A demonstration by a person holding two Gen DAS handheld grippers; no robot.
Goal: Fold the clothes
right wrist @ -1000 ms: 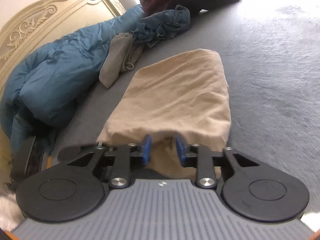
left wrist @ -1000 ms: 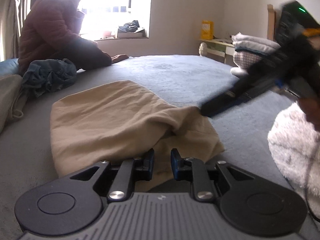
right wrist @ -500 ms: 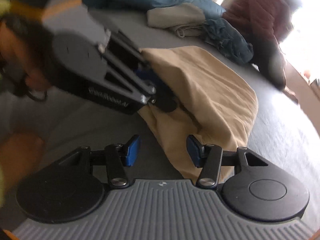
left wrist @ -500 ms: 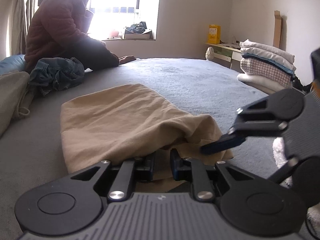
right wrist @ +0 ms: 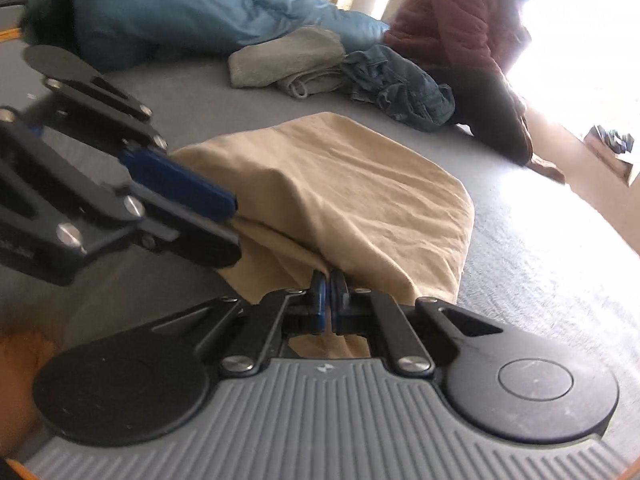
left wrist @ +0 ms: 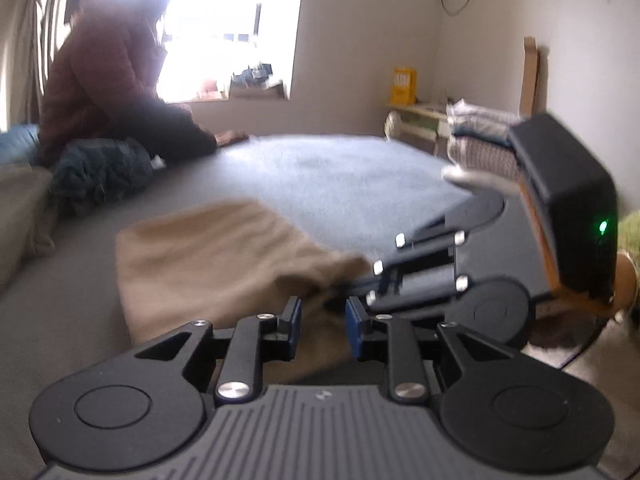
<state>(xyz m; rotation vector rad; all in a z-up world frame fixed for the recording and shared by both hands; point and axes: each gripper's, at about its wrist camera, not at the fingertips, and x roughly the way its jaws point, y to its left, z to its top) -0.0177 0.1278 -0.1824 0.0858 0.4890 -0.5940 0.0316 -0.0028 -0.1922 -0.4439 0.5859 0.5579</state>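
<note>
One tan garment (right wrist: 340, 184) lies on grey bedding (right wrist: 540, 264), pinched by right gripper (right wrist: 329, 286) fingers.

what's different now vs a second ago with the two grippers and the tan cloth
The right gripper swung round beside the left one, rolled over, and its jaws went from open to shut on the near edge of the tan cloth. The left gripper rose a little; its jaws are opening, with cloth between them. The cloth's far part stays flat on the grey bed, and the jeans and the seated person stay put.
</note>
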